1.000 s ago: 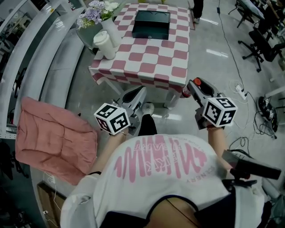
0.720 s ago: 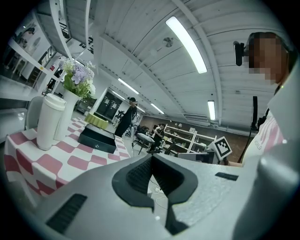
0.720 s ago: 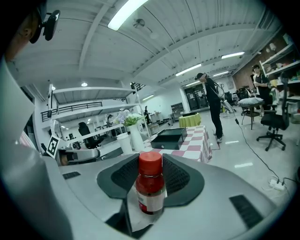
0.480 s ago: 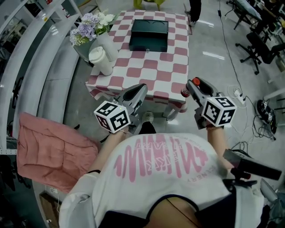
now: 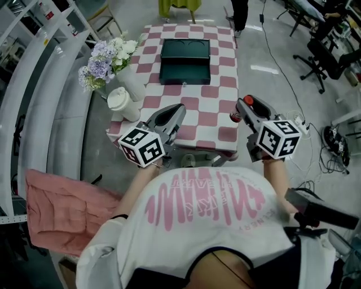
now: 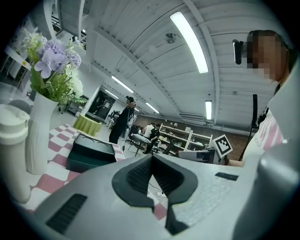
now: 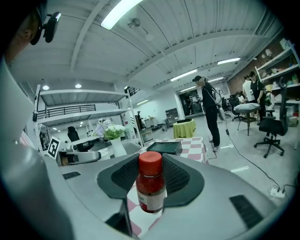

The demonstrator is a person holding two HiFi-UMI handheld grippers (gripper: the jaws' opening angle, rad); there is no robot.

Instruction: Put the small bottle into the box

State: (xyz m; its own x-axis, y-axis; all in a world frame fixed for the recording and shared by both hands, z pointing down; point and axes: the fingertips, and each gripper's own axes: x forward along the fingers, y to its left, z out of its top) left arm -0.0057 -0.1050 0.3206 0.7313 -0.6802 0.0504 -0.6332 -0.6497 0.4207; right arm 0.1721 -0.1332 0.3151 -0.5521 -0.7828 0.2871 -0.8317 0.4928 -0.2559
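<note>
The small bottle (image 7: 150,187), dark red with a red cap and a white label, stands upright between the pads of my right gripper (image 7: 151,180), which is shut on it. From the head view that gripper (image 5: 241,108) holds the bottle (image 5: 234,117) over the near right edge of the pink-checked table (image 5: 217,121). The box (image 5: 186,59), dark and open-topped, lies further back on the table; it also shows as the box (image 7: 164,147) and the box (image 6: 89,152). My left gripper (image 5: 178,108) hovers over the table's near edge, and the left gripper (image 6: 151,161) is shut on nothing.
A vase of flowers (image 5: 110,59) and a white lidded cup (image 5: 121,103) stand at the table's left edge. A pink cushion (image 5: 59,206) lies at the lower left. Cables and a power strip (image 5: 299,121) lie on the floor at the right. A person (image 5: 238,12) stands beyond the table.
The table has come closer in the head view; both grippers now hang over its near edge instead of in front of it. The bottle stays gripped in the right gripper.
</note>
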